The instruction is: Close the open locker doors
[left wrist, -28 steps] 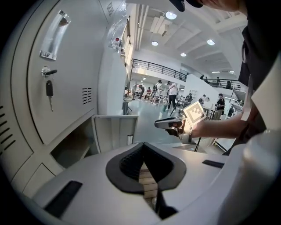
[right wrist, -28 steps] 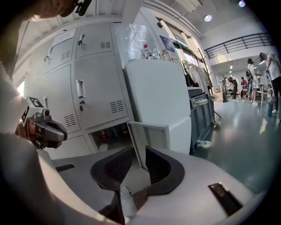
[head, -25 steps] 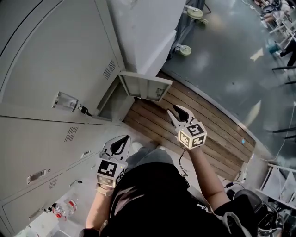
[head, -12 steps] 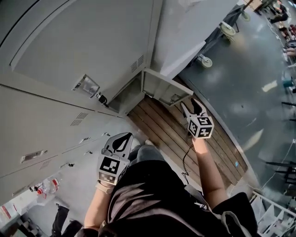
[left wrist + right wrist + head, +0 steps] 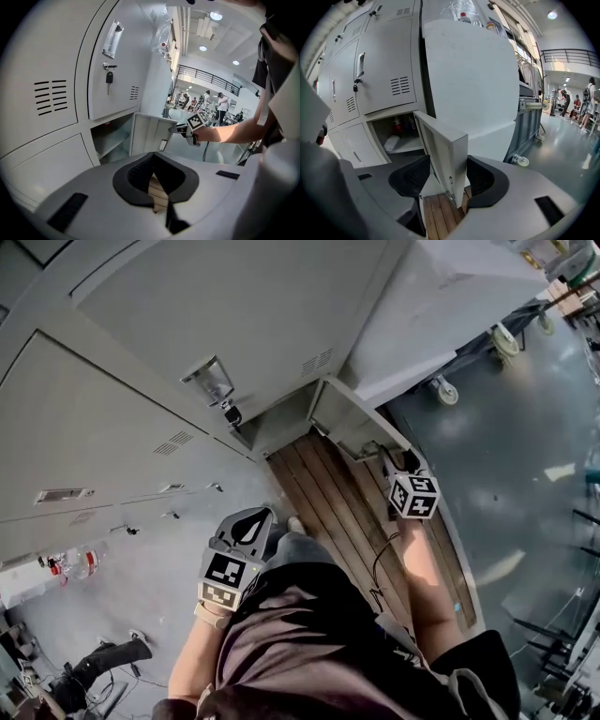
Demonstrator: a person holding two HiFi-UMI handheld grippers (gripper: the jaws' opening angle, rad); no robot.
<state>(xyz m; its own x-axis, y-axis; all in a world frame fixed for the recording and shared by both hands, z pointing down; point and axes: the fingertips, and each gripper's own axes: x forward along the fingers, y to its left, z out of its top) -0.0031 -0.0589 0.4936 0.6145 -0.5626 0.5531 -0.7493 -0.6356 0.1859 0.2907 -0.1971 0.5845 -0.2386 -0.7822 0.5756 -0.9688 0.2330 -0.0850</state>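
Note:
The bottom locker's grey door (image 5: 349,420) stands swung out over the wooden floor, leaving its compartment (image 5: 281,425) open. My right gripper (image 5: 388,461) has reached the door's free edge. In the right gripper view the door (image 5: 446,140) stands edge-on between the jaws of my right gripper (image 5: 447,172); they have just been opening and the pads do not press on it. A red and a white item lie in the compartment (image 5: 396,133). My left gripper (image 5: 255,516) hangs by my knee, shut on nothing, and in its own view my left gripper (image 5: 153,155) points toward the same door (image 5: 149,133).
The lockers above are closed; a key (image 5: 231,414) hangs in one lock. A tall white cabinet (image 5: 450,296) on casters stands right of the door. Wooden planks (image 5: 342,512) cover the floor below. Bottles (image 5: 70,564) and a boot (image 5: 103,658) lie at the left.
My right gripper has moved forward and down to the door's free edge, and its jaws have widened round it. The left gripper stays shut near my knee. The head view has swung.

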